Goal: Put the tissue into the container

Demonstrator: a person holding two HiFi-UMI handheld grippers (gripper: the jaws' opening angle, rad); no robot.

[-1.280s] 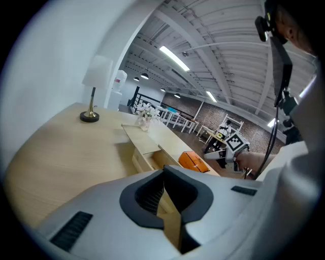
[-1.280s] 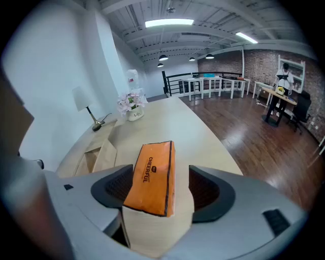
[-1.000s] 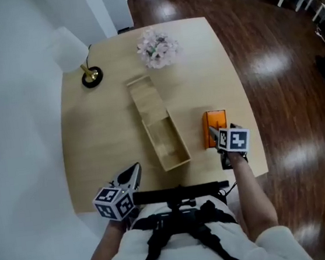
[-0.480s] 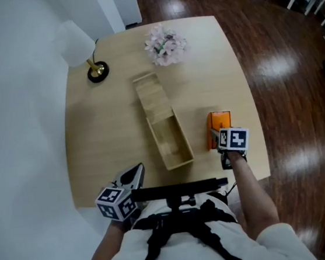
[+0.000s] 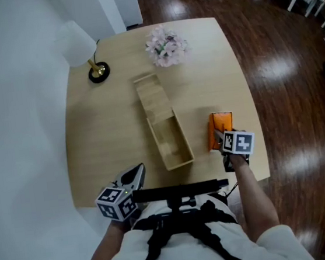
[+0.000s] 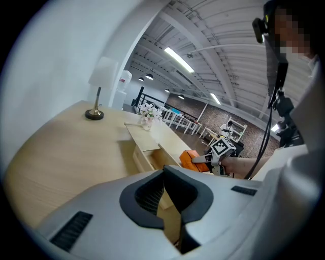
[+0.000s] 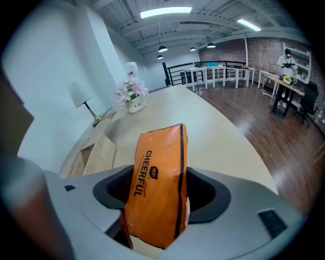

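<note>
Right-hand side of the head view, lower middle: the orange tissue pack [image 5: 220, 124] lies on the counter [image 5: 103, 128], just to the right of the long wooden container [image 5: 151, 95], close beside it but not touching. And here comes the right gripper [image 5: 217, 137], nosed right up onto the near end of that pack!

Over to the right gripper view, where the pack [image 7: 157, 188] fills the centre of the frame. It sits squarely between the fingers [image 7: 81, 203], which are spread wide and closing in on it. I see a dark gap on the right side of the pack, so by my read the squeeze isn't on yet.

How will it handle? It looks like a light, soft plastic-wrapped packet, glossy and likely a bit slippery, and it will give under pressure. I'd want the hold across the narrow sides, near the middle, firm enough that it doesn't slide out. Nothing fragile here.

The container's open half sits at its near end, down in the centre of the head view, well placed to take the pack.

Meanwhile the left gripper [image 5: 134, 174] waits at the lower left, over the counter's near edge. Its own view shows the fingers [image 6: 127, 213] drawn together with nothing between them.
</note>
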